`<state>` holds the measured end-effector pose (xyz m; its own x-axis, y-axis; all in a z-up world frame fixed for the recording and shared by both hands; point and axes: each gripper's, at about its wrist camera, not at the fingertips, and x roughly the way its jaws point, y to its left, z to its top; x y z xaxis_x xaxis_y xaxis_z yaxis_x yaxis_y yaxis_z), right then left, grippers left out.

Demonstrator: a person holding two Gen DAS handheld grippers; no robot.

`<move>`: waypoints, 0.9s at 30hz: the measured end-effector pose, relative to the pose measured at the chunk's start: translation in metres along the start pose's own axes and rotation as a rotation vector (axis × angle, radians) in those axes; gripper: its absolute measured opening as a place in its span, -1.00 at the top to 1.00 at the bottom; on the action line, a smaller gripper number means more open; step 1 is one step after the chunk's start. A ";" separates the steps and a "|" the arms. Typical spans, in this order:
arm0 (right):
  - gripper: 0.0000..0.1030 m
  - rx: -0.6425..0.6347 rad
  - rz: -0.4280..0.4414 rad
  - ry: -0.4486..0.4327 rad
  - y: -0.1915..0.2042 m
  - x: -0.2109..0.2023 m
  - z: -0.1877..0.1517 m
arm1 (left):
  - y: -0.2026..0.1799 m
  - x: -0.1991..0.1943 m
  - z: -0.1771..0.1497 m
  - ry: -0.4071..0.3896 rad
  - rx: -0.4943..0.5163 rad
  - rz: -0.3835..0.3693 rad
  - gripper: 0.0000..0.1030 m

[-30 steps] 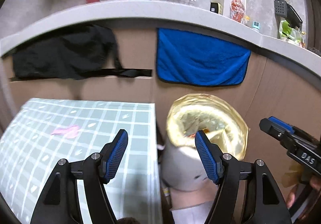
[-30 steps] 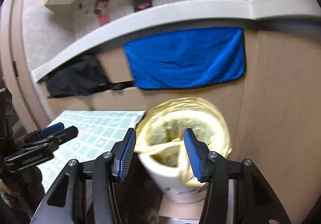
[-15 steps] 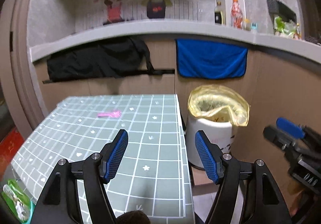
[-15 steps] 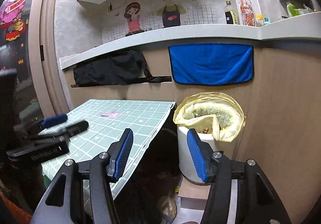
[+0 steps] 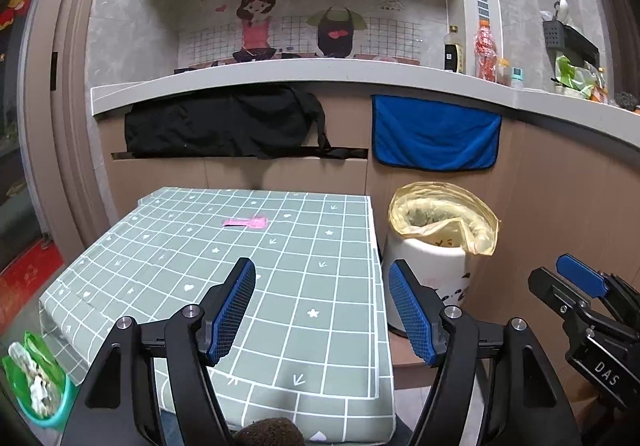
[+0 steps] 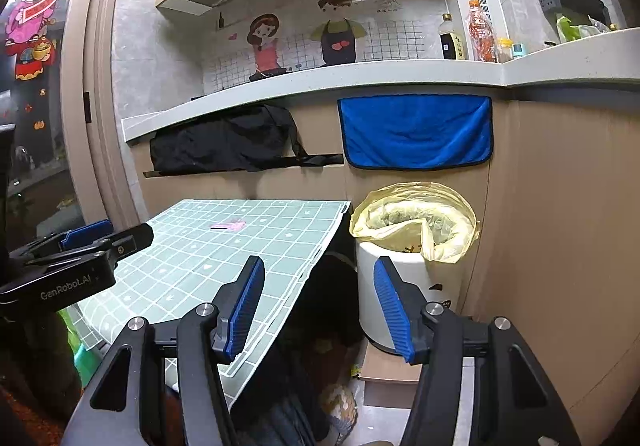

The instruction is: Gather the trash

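Observation:
A small pink wrapper (image 5: 245, 223) (image 6: 228, 225) lies flat on the far half of the green checked tablecloth (image 5: 280, 286) (image 6: 192, 258). Right of the table stands a white bin lined with a yellow bag (image 5: 440, 222) (image 6: 416, 222), with scraps inside. My left gripper (image 5: 322, 266) hovers open over the near part of the table, nothing between its blue pads. My right gripper (image 6: 319, 262) is open and empty too, held off the table's right edge, short of the bin. Each gripper shows in the other's view: the right gripper (image 5: 576, 286), the left gripper (image 6: 96, 238).
A grey counter (image 5: 320, 72) runs behind, with a black bag (image 5: 224, 126) and a blue towel (image 5: 436, 134) hanging under it and bottles (image 5: 484, 50) on top. A green bag (image 5: 36, 378) sits low at the left. The bin stands on a cardboard box (image 6: 388, 366).
Both grippers have pulled back from the bin, so the bin and the table look smaller and farther off. The right jaws have widened a little.

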<state>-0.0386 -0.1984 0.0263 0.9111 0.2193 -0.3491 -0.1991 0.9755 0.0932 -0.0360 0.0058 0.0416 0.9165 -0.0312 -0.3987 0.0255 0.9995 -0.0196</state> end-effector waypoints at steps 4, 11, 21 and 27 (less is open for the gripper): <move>-0.05 -0.019 -0.012 0.002 0.003 0.001 -0.001 | 0.000 -0.003 -0.001 -0.002 0.004 -0.004 -0.35; -0.05 -0.022 -0.008 0.011 0.004 0.002 -0.002 | -0.001 -0.003 -0.001 -0.001 0.004 -0.007 -0.35; -0.05 -0.028 -0.010 0.012 0.003 0.002 -0.002 | -0.003 -0.004 -0.001 -0.007 0.008 -0.010 -0.35; -0.05 -0.026 -0.011 0.011 0.002 0.002 -0.002 | -0.004 -0.003 -0.001 -0.006 0.014 -0.018 -0.35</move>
<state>-0.0379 -0.1959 0.0241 0.9092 0.2089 -0.3602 -0.1988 0.9779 0.0653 -0.0393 0.0021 0.0420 0.9184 -0.0490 -0.3927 0.0476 0.9988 -0.0133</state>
